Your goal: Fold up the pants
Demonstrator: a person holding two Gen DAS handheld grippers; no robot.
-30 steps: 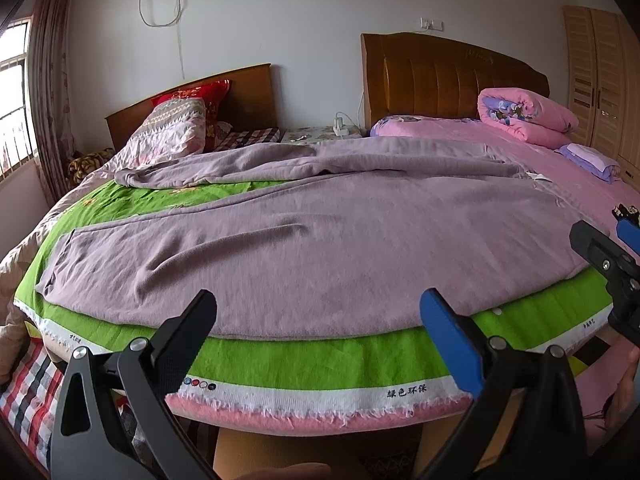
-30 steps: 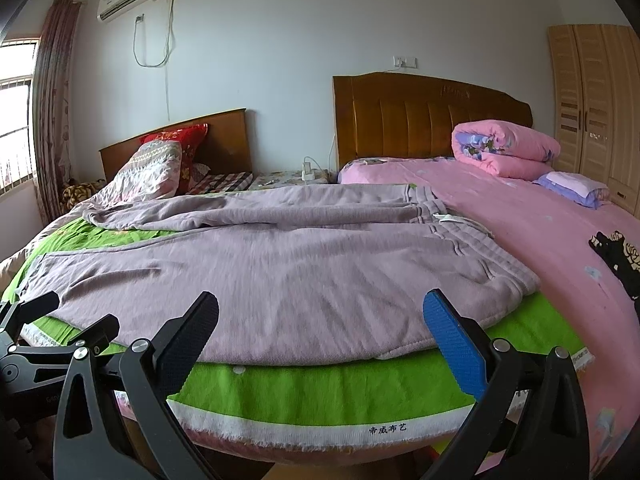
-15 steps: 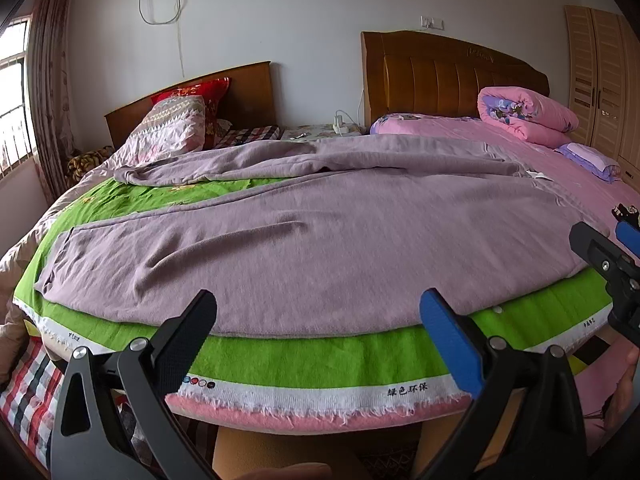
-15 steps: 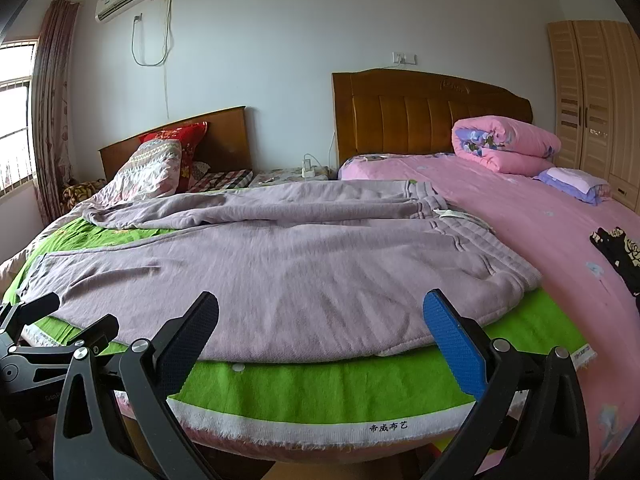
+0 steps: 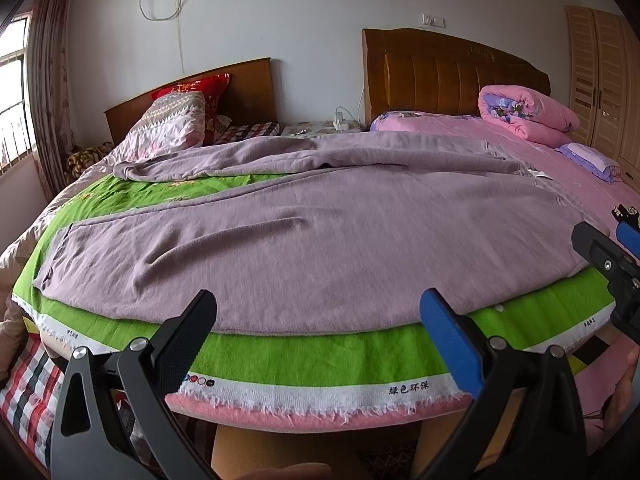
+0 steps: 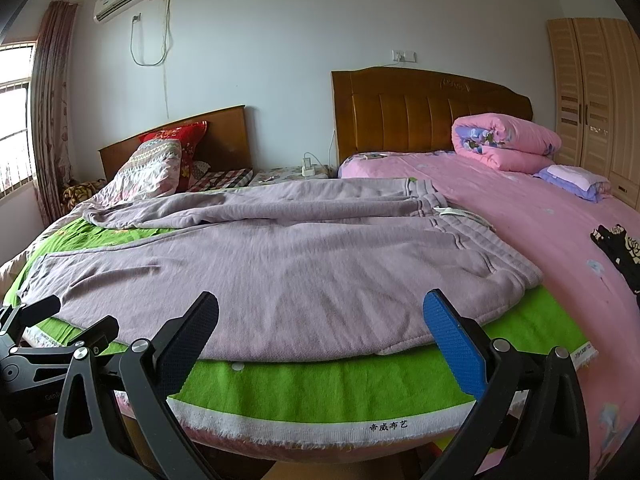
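Observation:
Mauve sweatpants (image 5: 320,232) lie spread flat on a green cloth (image 5: 320,352) at the foot of the bed. The waistband (image 6: 472,236) is to the right and the leg cuffs (image 5: 52,264) to the left; the far leg is bunched toward the back left (image 6: 132,216). My left gripper (image 5: 318,312) is open and empty, just short of the pants' near edge. My right gripper (image 6: 320,314) is open and empty, near the pants' near edge toward the waist end. Each gripper shows at the edge of the other's view.
A pink sheet (image 6: 540,232) covers the bed's right side, with a rolled pink quilt (image 6: 504,144) and a purple pillow (image 6: 576,178) at the back. A second bed with pillows (image 6: 152,168) stands left. A wardrobe (image 6: 596,100) is at far right.
Both grippers stay open and almost still. The right wrist view has shifted slightly, with the pants sitting a little lower in frame.

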